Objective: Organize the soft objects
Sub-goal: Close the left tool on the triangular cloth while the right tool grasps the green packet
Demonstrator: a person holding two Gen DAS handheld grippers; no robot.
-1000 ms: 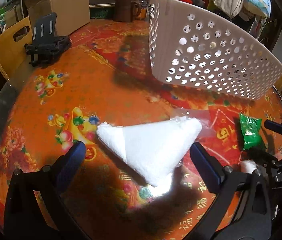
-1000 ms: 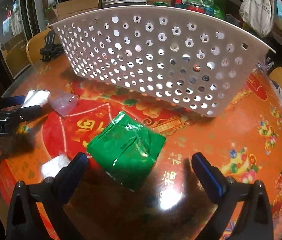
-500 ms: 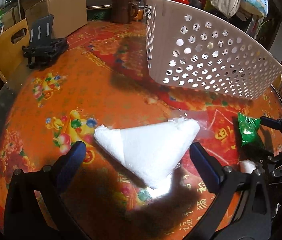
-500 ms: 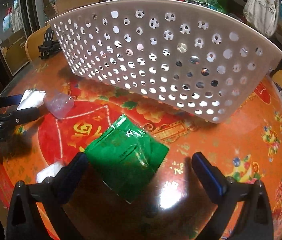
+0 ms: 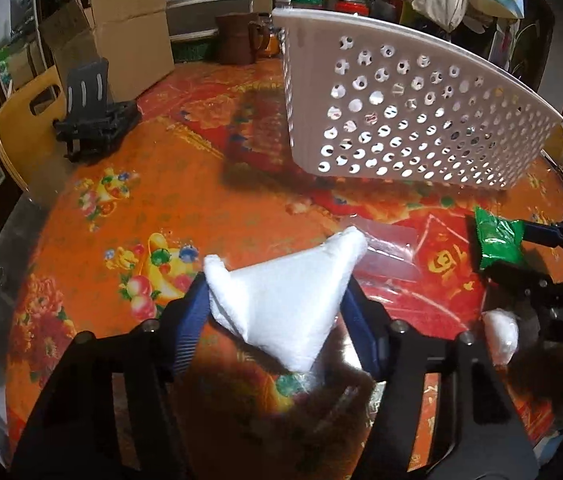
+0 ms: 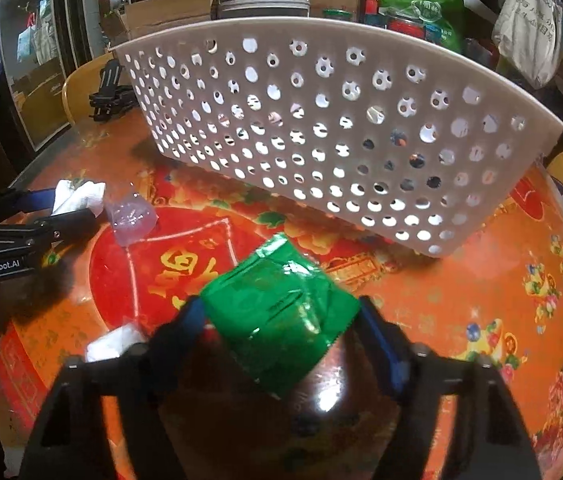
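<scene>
A white triangular soft packet (image 5: 289,280) sits between the blue pads of my left gripper (image 5: 277,312), whose jaws are closing and touch both of its sides. My right gripper (image 6: 281,316) is closing the same way on a green foil packet (image 6: 277,320), pads against its edges. Both packets rest low over the orange-red tablecloth (image 5: 161,208). Behind them stands a white perforated basket (image 6: 321,120), tilted toward me. Each wrist view shows the other gripper at its edge with its packet.
A crumpled clear plastic bag (image 6: 131,220) and a small white wad (image 6: 113,342) lie between the grippers. At the table's far left are a black phone stand (image 5: 93,120), a cardboard box (image 5: 121,40) and a brown mug (image 5: 237,40). A wooden chair (image 5: 21,128) stands beside.
Both grippers' jaws have come in from wide open until their pads meet the packets. The white packet and the green packet now sit squeezed between the pads.
</scene>
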